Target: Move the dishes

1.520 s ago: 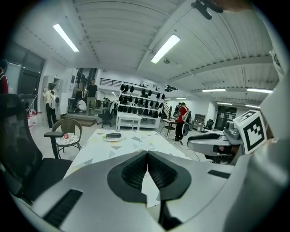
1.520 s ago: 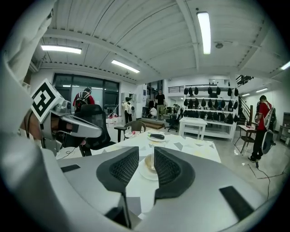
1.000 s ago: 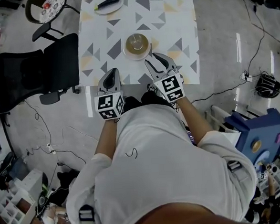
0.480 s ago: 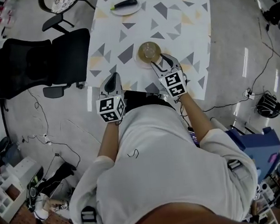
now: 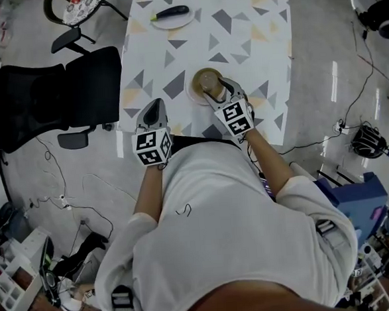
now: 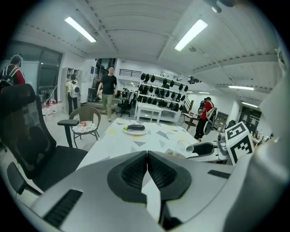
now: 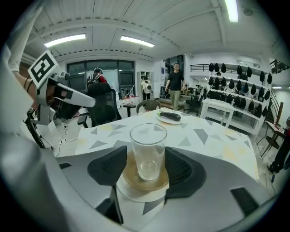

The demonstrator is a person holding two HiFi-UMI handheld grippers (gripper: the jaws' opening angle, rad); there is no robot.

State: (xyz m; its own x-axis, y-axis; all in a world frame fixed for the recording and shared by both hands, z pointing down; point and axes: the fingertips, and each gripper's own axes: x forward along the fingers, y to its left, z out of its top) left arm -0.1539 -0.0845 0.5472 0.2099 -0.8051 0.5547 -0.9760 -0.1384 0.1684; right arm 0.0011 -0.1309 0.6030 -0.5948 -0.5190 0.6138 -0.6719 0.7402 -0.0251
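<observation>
A clear empty glass (image 7: pixel 148 136) stands upright on a brownish saucer (image 7: pixel 136 183) near the table's front edge. My right gripper (image 7: pixel 145 158) is open with one pad on each side of the glass, close to its wall without pressing on it; its jaws have just been opening. The head view shows the same: the right gripper (image 5: pixel 218 90) reaches over the saucer (image 5: pixel 195 91) to the glass (image 5: pixel 207 81). My left gripper (image 5: pixel 154 108) hovers at the table's front edge, left of the saucer, shut with nothing between its pads (image 6: pixel 136 172).
A white plate with an eggplant (image 5: pixel 171 15) lies at the far side of the patterned table (image 5: pixel 252 34). A black office chair (image 5: pixel 51 95) stands left of the table, with a small cushioned chair (image 5: pixel 78 5) beyond. Cables lie on the floor. People stand in the background.
The right gripper has moved forward from short of the saucer, so its jaws now stand around the glass, wider apart. The left gripper has shifted a little toward the table edge.
</observation>
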